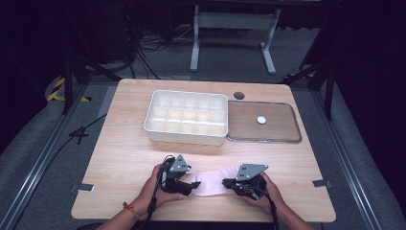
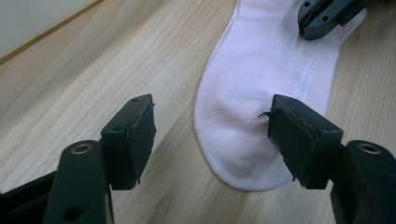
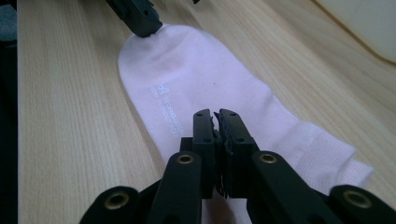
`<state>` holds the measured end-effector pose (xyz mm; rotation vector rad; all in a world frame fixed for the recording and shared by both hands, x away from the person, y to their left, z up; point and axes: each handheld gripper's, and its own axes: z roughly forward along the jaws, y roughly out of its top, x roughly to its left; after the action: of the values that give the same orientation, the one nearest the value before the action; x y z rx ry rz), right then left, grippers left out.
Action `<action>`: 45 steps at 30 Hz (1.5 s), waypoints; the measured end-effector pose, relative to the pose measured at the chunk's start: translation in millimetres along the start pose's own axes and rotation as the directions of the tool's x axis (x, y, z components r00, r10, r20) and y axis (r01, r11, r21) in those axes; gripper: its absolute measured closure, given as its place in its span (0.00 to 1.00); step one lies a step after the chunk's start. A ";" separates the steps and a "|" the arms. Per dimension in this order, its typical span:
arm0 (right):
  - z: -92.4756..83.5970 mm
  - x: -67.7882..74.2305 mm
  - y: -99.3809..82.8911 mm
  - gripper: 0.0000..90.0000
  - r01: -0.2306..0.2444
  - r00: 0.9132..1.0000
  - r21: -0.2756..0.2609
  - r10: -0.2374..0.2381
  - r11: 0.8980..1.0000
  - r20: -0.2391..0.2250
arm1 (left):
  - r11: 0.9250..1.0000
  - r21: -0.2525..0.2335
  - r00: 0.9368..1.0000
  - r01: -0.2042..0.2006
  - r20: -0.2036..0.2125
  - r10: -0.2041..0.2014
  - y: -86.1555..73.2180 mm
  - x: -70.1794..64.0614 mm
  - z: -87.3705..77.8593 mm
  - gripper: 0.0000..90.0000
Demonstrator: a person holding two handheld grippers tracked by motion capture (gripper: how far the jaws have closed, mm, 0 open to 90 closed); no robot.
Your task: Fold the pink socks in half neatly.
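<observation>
Both hands low at the table's (image 1: 119, 143) near edge, grippers facing each other across the pink sock (image 1: 210, 183) lying flat. Left gripper (image 2: 212, 140) released, jaws apart around the toe. Right gripper (image 3: 217, 122) clenched over the sock's cuff end; whether it pinches fabric, can't tell.

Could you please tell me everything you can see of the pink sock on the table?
The pink sock is a short ankle sock of soft knit fabric with small white lettering printed on its sole. It lies flat on the wooden table, near the person's edge, toe towards the left gripper, ribbed cuff towards the right gripper. The left gripper's jaws stand open, one of them over the toe. The right gripper's jaws are shut over the fabric near the cuff; whether they pinch it is unclear.
</observation>
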<state>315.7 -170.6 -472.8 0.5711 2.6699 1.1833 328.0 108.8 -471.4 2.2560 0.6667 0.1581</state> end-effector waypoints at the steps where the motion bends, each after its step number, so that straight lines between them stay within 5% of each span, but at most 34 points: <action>1: 1.6 0.1 -0.8 0.95 0.008 1.000 0.008 -0.008 1.000 0.003 | 1.000 0.010 1.000 -0.015 -0.006 0.015 0.4 -0.1 0.5 0.35; 10: 3.4 6.4 -2.6 0.95 0.016 1.000 0.006 -0.016 1.000 -0.009 | 0.997 0.070 0.997 -0.021 -0.070 0.026 -0.7 6.1 4.7 0.32; 14: 5.5 11.5 -1.0 0.95 0.033 0.999 0.007 -0.033 0.999 0.000 | 0.997 0.081 0.998 -0.012 -0.058 0.017 1.8 9.0 5.4 0.34; 25: 5.9 9.8 -1.9 0.96 0.018 1.000 0.002 -0.018 1.000 -0.007 | 0.997 0.075 0.999 -0.035 -0.006 0.036 6.3 3.8 7.3 0.72; 34: 6.0 9.6 -0.4 0.96 0.028 1.000 0.011 -0.028 1.000 -0.004 | 0.998 0.060 0.999 -0.010 0.053 0.007 4.2 8.4 6.4 0.92; 38: 6.2 9.1 0.1 0.96 0.029 1.000 0.013 -0.029 1.000 -0.006 | 0.999 0.045 0.999 -0.003 0.038 0.001 3.1 7.8 5.8 0.90; 42: 6.2 9.0 0.2 0.96 0.031 0.999 0.013 -0.031 0.999 -0.007 | 0.999 0.017 0.997 0.039 0.062 -0.040 2.7 14.1 5.4 0.65; 45: 6.1 8.3 -0.1 0.96 0.027 1.000 0.012 -0.027 1.000 -0.013 | 1.000 0.009 0.996 0.022 0.087 -0.022 6.0 13.9 9.2 0.57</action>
<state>309.9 -163.2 -476.9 0.5290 2.6886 1.1680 345.2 106.5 -474.9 2.2485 0.6466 0.0465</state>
